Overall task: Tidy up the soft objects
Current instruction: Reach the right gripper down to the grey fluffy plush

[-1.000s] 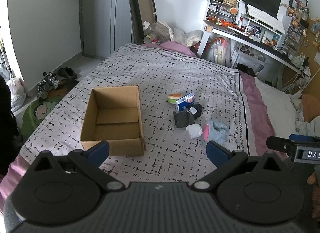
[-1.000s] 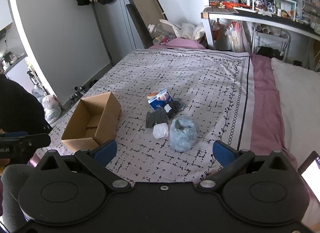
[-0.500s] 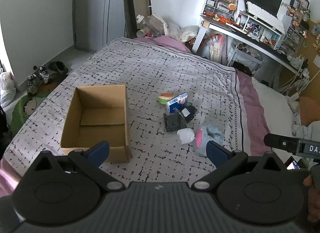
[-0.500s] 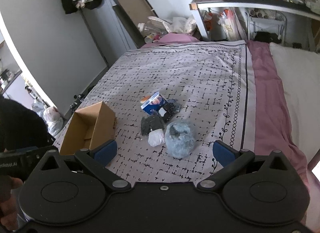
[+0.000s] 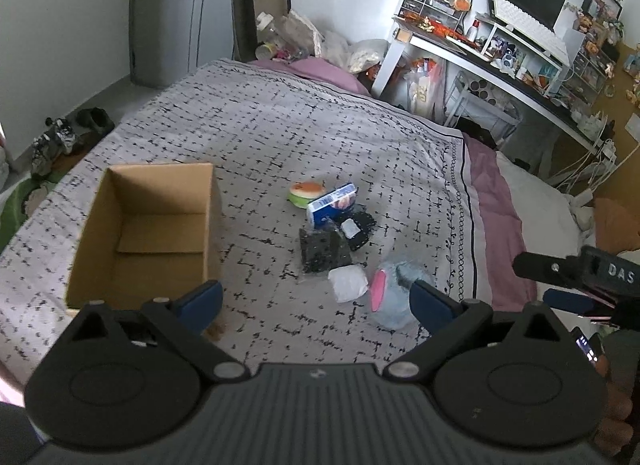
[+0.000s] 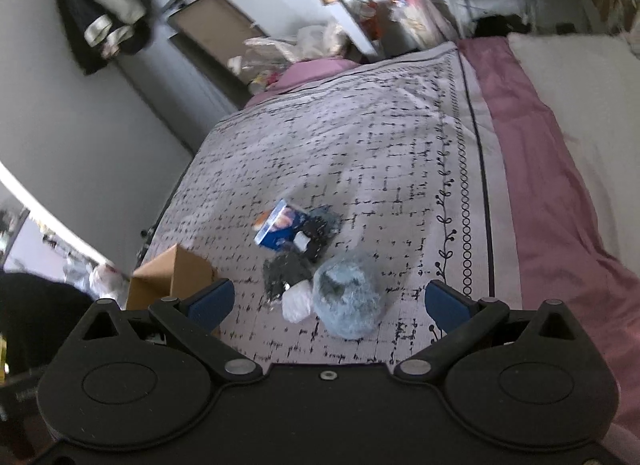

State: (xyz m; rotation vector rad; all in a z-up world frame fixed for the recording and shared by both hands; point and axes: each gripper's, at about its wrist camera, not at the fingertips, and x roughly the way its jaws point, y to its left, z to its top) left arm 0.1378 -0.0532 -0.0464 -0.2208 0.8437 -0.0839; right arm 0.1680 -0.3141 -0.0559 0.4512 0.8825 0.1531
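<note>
The right gripper (image 6: 326, 301) is gaping wide and empty, hanging over the blue plush toy (image 6: 346, 297), probably lining up a grab. The left gripper (image 5: 316, 301) is also spread wide, holding nothing. Beyond it, small soft items are lying clustered on the bed (image 5: 260, 133), with the cardboard box (image 5: 152, 225) sitting empty nearby.
</note>
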